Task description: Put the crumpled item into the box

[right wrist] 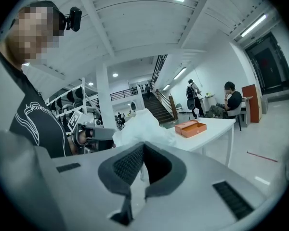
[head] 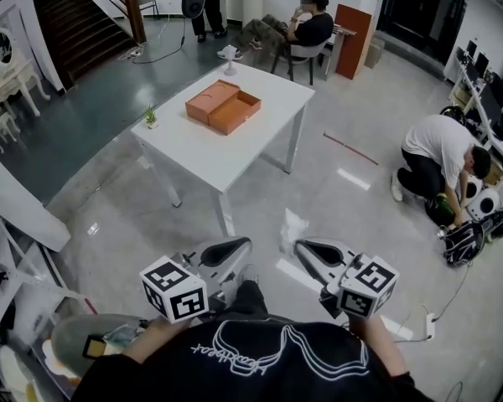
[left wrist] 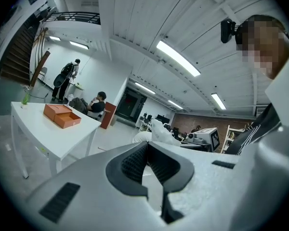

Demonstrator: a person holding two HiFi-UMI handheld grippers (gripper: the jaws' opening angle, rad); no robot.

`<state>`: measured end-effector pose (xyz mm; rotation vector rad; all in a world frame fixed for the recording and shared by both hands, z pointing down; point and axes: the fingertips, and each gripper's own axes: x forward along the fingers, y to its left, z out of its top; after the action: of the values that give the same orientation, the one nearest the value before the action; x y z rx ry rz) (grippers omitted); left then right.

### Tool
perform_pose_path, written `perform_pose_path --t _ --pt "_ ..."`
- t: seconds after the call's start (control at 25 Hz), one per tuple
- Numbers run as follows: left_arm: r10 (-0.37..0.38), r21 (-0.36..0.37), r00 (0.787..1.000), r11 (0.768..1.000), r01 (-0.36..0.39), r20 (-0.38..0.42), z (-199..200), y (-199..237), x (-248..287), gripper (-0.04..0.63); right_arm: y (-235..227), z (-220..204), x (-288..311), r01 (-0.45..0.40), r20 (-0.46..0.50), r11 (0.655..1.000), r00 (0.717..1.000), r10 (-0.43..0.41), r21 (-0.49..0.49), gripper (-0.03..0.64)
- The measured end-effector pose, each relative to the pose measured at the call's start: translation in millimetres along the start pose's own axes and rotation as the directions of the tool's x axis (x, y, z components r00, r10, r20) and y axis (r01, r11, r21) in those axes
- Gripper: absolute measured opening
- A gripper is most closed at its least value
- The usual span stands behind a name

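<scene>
An orange box (head: 223, 105) lies open on the white table (head: 235, 153), well ahead of me; it also shows as the box (left wrist: 62, 115) in the left gripper view and the box (right wrist: 190, 128) in the right gripper view. My right gripper (head: 302, 245) is shut on a crumpled white item (head: 292, 229), which bulges above its tips as the crumpled item (right wrist: 142, 125) over the right gripper (right wrist: 143, 146). My left gripper (head: 235, 245) is held beside it, shut with nothing in it. From the left gripper (left wrist: 147, 146), the crumpled item (left wrist: 161, 131) shows just beyond the tips.
A small plant (head: 151, 117) and a white object (head: 229, 54) stand on the table. A person sits on a chair (head: 306, 32) behind it. Another person (head: 440, 162) crouches on the floor at the right among cables. Stairs (head: 75, 19) and shelving (head: 8, 308) are at the left.
</scene>
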<state>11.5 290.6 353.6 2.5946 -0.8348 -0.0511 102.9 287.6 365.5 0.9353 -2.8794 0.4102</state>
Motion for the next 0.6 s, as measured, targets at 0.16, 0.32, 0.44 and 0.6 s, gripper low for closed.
perform_pose_path --t 0.16,0.32,0.44,0.6 --pt "-0.004 -0.001 1.0 1.0 0.004 -0.007 4.0 20.7 17.7 0.006 -23.6 -0.4 11.3 0.018 -0.005 1.0 1.0 -0.017 0.019 0.005" --pt "-0.014 -0.024 0.999 1.0 0.013 -0.033 9.1 47.6 43.7 0.006 -51.2 7.7 28.2 0.023 0.017 0.998 1.0 -0.024 0.053 0.005" --pt "-0.02 -0.031 0.999 0.999 0.019 -0.045 21.7 72.9 68.6 0.006 -81.9 16.8 44.3 0.038 0.03 0.997 0.999 -0.041 0.069 0.005" --pt "-0.022 -0.052 0.998 0.998 0.019 -0.064 38.2 114.5 107.3 0.006 -128.8 20.8 72.0 0.07 -0.014 0.996 0.997 -0.07 0.054 0.005"
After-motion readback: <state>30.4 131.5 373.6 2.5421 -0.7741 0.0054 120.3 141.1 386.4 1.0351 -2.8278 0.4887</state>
